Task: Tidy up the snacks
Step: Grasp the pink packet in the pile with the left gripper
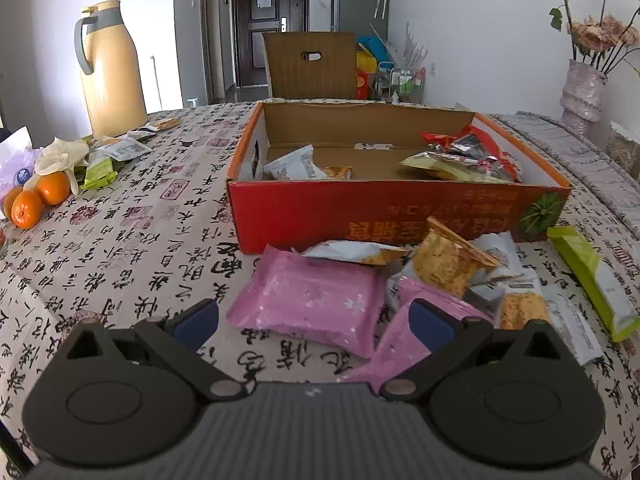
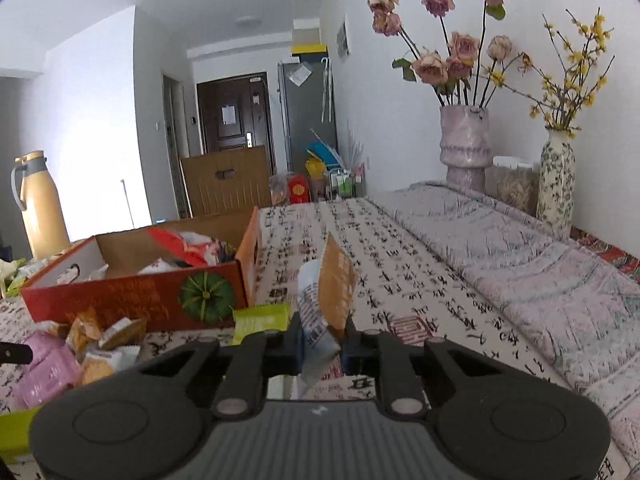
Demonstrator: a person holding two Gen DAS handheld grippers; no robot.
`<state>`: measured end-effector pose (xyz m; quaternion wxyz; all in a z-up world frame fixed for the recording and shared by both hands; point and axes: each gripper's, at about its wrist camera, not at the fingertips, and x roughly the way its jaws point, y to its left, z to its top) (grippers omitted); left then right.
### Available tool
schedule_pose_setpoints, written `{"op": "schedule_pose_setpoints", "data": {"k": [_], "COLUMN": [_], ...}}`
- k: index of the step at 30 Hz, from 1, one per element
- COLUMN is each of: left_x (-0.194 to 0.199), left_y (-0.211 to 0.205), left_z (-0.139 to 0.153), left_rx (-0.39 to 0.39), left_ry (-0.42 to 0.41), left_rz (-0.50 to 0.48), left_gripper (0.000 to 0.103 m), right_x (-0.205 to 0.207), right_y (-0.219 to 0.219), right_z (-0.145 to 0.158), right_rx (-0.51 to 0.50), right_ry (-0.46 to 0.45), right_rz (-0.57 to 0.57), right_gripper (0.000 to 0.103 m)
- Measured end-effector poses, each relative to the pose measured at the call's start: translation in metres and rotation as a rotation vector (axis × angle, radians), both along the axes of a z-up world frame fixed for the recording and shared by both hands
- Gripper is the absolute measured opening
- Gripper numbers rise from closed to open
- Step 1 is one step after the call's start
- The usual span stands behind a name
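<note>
Now, right tool (image 2: 323,334) clamped on white-orange snack packet (image 2: 326,296), print unreadable, left tool (image 1: 314,322) spread, empty

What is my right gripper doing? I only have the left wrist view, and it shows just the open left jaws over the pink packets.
Observer: The right gripper is shut on a white and orange snack packet, which stands upright between its fingers.
Operator: Is it over the box yet?
Observer: No. In the right wrist view the red cardboard box sits off to that gripper's left, and the packet is above bare tablecloth.
Operator: Anything near it I could knock?
Observer: A green packet lies just left of the held one, by the box corner. Two vases stand farther off along the wall.
</note>
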<state>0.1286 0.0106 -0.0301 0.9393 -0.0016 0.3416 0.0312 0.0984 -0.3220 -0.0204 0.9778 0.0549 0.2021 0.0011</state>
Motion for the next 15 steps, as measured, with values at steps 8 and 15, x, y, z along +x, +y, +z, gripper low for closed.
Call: {"op": "schedule_pose_setpoints", "data": {"k": [8, 15], "left_x": [0.032, 0.051], "left_y": [0.005, 0.003], "left_z": [-0.001, -0.011], "left_rx": [0.060, 0.057], "left_ry": [0.054, 0.119], "left_rz": [-0.048, -0.107], "left_gripper": [0.103, 0.103], "right_x": [0.002, 0.004], "right_y": [0.002, -0.001], "right_z": [-0.002, -0.004], "right_rx": [-0.006, -0.009], "right_ry": [0.008, 0.017], "right_rz": [-0.010, -0.030], "right_gripper": [0.016, 0.016]}}
